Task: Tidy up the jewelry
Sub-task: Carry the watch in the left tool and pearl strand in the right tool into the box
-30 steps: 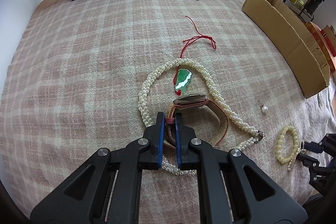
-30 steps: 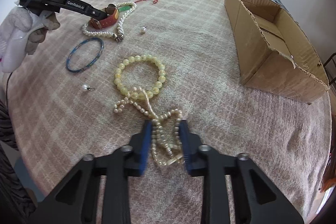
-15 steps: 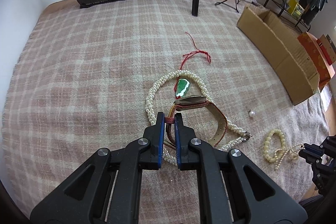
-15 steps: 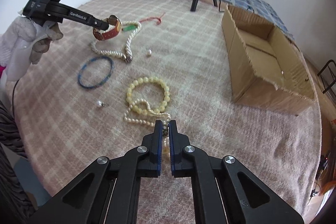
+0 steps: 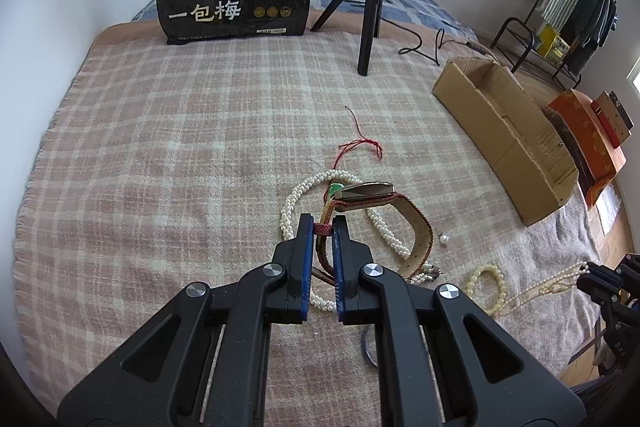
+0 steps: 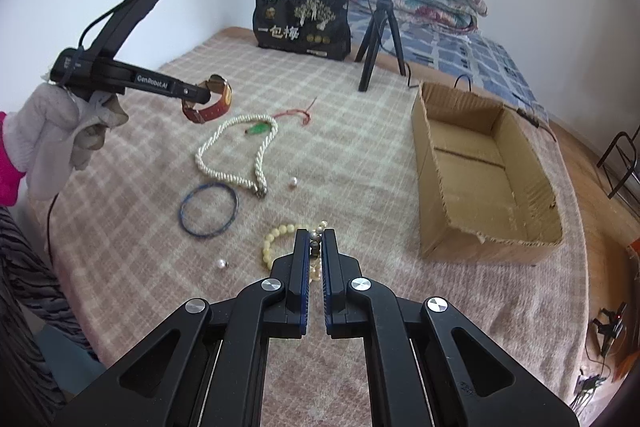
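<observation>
My left gripper (image 5: 323, 223) is shut on the red-brown strap of a gold-cased wristwatch (image 5: 366, 191), which hangs lifted off the plaid blanket; from the right wrist view the same left gripper (image 6: 199, 95) holds the watch (image 6: 214, 103) in the air. My right gripper (image 6: 316, 239) is shut on a strand of small cream pearls (image 6: 318, 227); that strand (image 5: 552, 285) trails from it in the left wrist view. On the blanket lie a twisted pearl necklace (image 6: 236, 155), a green jade pendant (image 6: 259, 128) on red cord, a yellow bead bracelet (image 6: 276, 239) and a blue bangle (image 6: 208, 209).
An open cardboard box (image 6: 484, 179) sits on the blanket to the right. Two loose pearl pieces (image 6: 293, 181) (image 6: 221, 264) lie near the bangle. A black bag (image 6: 302, 27) and a ring-light tripod (image 6: 378, 43) stand at the far edge. A gloved hand (image 6: 60, 135) holds the left gripper.
The right gripper closed on the pearl strand and lifted it. The left gripper rose with the watch, pulling it up off the twisted necklace and pendant.
</observation>
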